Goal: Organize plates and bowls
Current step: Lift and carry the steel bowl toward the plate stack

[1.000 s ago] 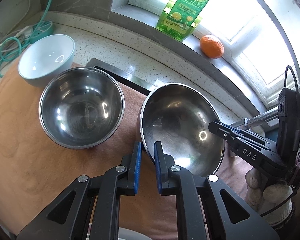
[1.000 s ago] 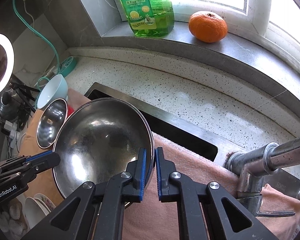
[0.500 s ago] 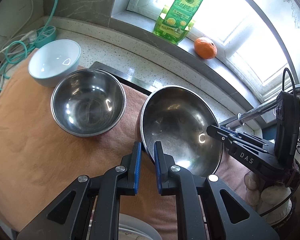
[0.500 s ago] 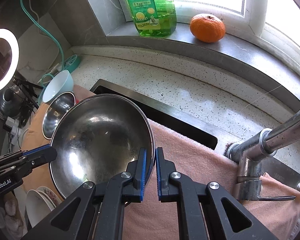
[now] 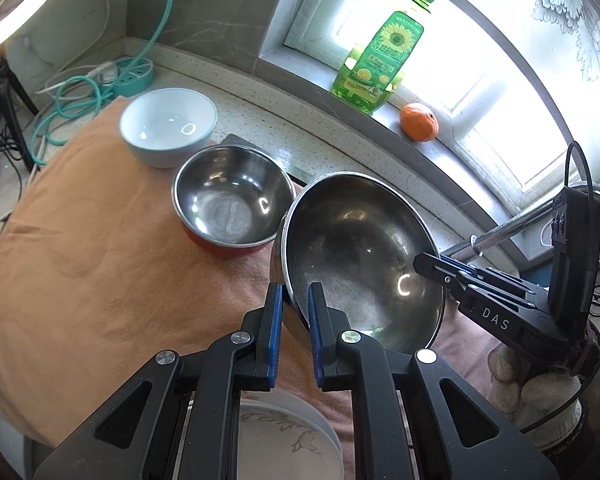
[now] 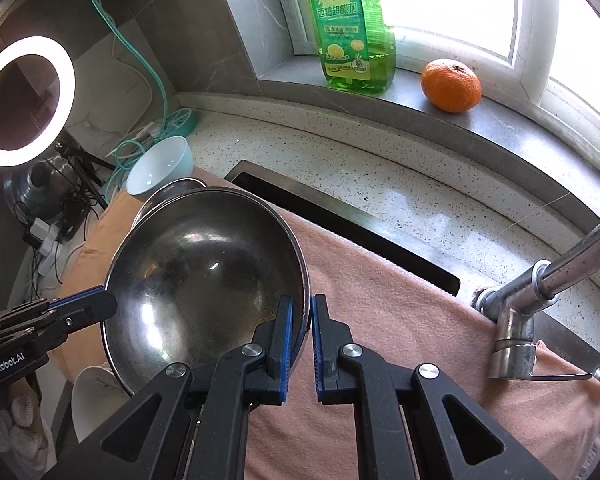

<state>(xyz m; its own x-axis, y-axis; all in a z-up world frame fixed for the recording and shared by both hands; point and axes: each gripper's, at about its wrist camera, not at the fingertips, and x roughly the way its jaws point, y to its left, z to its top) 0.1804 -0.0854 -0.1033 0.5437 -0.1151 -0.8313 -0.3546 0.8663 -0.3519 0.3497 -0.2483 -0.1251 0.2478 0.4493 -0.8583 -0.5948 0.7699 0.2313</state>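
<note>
A large steel bowl (image 5: 360, 256) (image 6: 204, 280) hangs tilted above the pink towel, held by both grippers. My left gripper (image 5: 292, 300) is shut on its near-left rim. My right gripper (image 6: 302, 316) is shut on the opposite rim and shows in the left wrist view as a black arm (image 5: 480, 292). A smaller steel bowl with a red outside (image 5: 232, 200) sits on the orange towel (image 5: 80, 264). Behind it stands a light blue ceramic bowl (image 5: 168, 126) (image 6: 160, 164). White patterned plates (image 5: 284, 436) lie below my left gripper.
A green detergent bottle (image 6: 352, 28) and an orange (image 6: 451, 85) stand on the window sill. The faucet (image 6: 540, 292) rises at the right over the towel-covered sink. A teal power strip with cables (image 5: 132, 76) lies at the back left, beside a ring light (image 6: 24, 100).
Both grippers have lifted the large steel bowl up and back; the counter and other bowls now look smaller and farther. The plates have come into view below.
</note>
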